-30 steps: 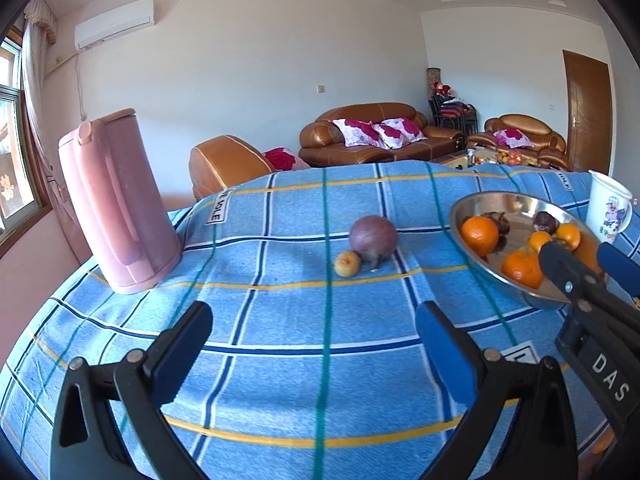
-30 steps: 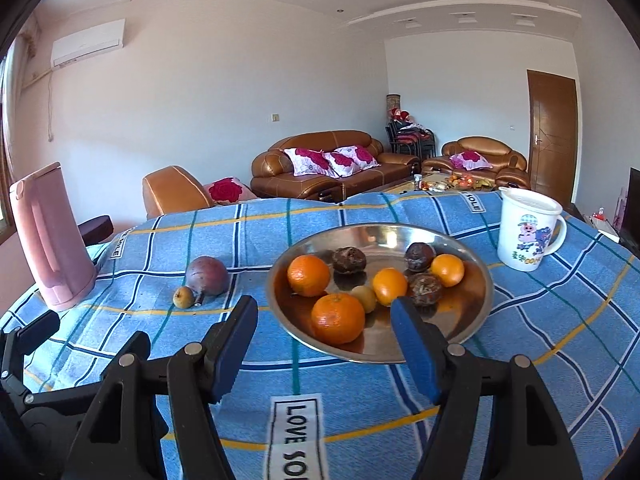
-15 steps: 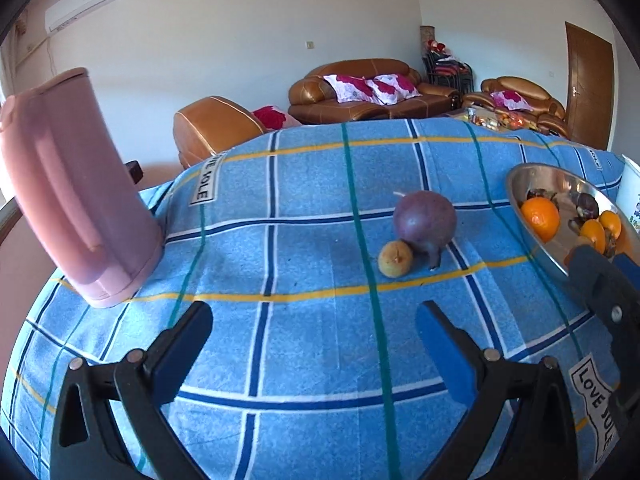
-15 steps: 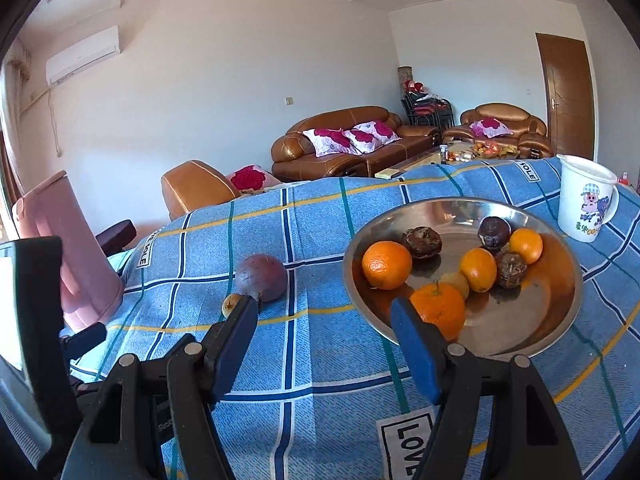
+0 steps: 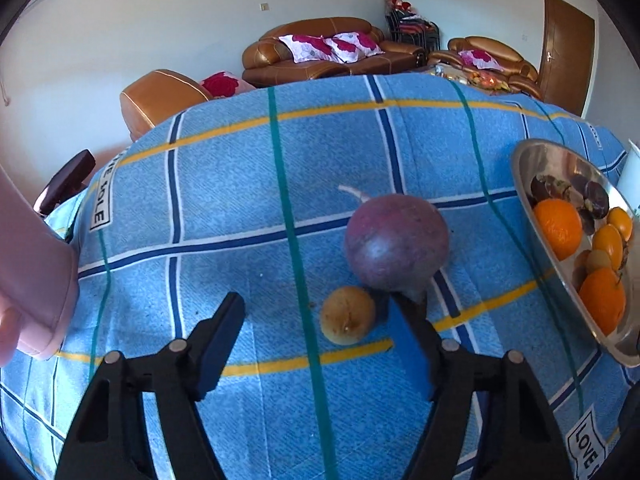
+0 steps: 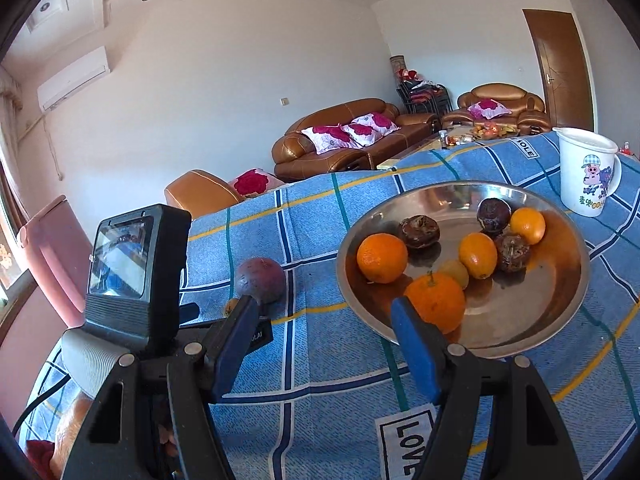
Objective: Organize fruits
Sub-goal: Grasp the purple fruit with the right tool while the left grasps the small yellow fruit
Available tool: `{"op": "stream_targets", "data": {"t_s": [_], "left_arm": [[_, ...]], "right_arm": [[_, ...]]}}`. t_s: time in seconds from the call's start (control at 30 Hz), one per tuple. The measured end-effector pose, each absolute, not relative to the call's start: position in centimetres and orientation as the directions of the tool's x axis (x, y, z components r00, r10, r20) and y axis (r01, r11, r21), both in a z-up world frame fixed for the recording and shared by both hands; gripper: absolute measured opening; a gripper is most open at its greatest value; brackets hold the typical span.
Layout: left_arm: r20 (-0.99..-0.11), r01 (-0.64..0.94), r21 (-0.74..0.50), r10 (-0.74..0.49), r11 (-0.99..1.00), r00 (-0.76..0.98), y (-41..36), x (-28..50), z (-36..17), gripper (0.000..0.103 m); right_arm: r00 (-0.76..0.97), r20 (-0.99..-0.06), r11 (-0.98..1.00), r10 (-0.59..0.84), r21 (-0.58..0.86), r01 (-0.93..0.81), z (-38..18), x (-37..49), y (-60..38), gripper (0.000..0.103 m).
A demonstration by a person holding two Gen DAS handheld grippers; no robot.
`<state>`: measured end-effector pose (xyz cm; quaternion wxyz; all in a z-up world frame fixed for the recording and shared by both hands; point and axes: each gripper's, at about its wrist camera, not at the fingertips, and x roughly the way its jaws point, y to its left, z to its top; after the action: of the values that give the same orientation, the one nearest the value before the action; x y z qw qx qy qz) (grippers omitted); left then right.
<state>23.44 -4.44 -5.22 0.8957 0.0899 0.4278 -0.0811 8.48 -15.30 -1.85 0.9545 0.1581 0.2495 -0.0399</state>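
Closer now, my left gripper [image 5: 316,312] has dropped toward the small yellow fruit [image 5: 347,315], jaws just narrowing, fruit between them, not yet pinched. Touching it behind — the purple fruit [image 5: 396,242]. My right gripper [image 6: 320,312] hangs half-spread, empty, before the steel plate [image 6: 560,312] of oranges [image 6: 382,258] on the blue-checked surface [image 5: 224,208].

4 oranges [image 6: 382,258], 3 dark fruits [image 6: 420,232], 1 purple fruit [image 5: 396,242], 2 sm. yellow fruits [image 5: 347,321], 1 bowl [image 6: 560,320], 1 mug [image 6: 586,178]
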Motion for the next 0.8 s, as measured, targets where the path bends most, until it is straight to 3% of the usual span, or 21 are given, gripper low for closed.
{"op": "stream_targets", "data": {"t_s": [0.03,0.1,0.2,0.4,0.63,0.8], "left_arm": [[-0.783,0.227,0.068,-0.089,0.972,0.615,-4.3,23.7,-5.2,0.071],[-0.787,0.243,0.011,-0.142,0.970,0.600,-3.8,23.9,-5.0,0.050],[-0.781,0.218,-0.032,-0.160,0.975,0.603,-2.8,24.1,-4.7,0.027],[-0.754,0.204,-0.136,-0.235,0.970,0.613,-0.4,23.7,-4.3,0.027],[-0.647,0.072,0.026,-0.038,0.997,0.761,1.6,19.6,-2.3,0.027],[-0.612,-0.027,0.032,0.041,0.999,0.789,4.1,18.3,-2.4,0.027]], "right_arm": [[0.872,-0.489,0.948,0.003,0.280,0.153,-1.8,8.5,-15.2,0.071],[0.871,-0.491,0.949,0.006,0.277,0.150,-1.8,8.6,-15.1,0.071],[0.869,-0.494,0.949,0.007,0.278,0.151,-1.9,8.6,-15.2,0.071],[0.870,-0.493,0.950,0.001,0.271,0.152,-1.8,8.7,-15.2,0.071],[0.850,-0.525,0.963,0.045,0.248,0.102,-2.0,10.8,-13.8,0.071],[0.806,-0.588,0.983,0.069,0.180,0.047,-2.5,15.8,-11.2,0.071]]}}
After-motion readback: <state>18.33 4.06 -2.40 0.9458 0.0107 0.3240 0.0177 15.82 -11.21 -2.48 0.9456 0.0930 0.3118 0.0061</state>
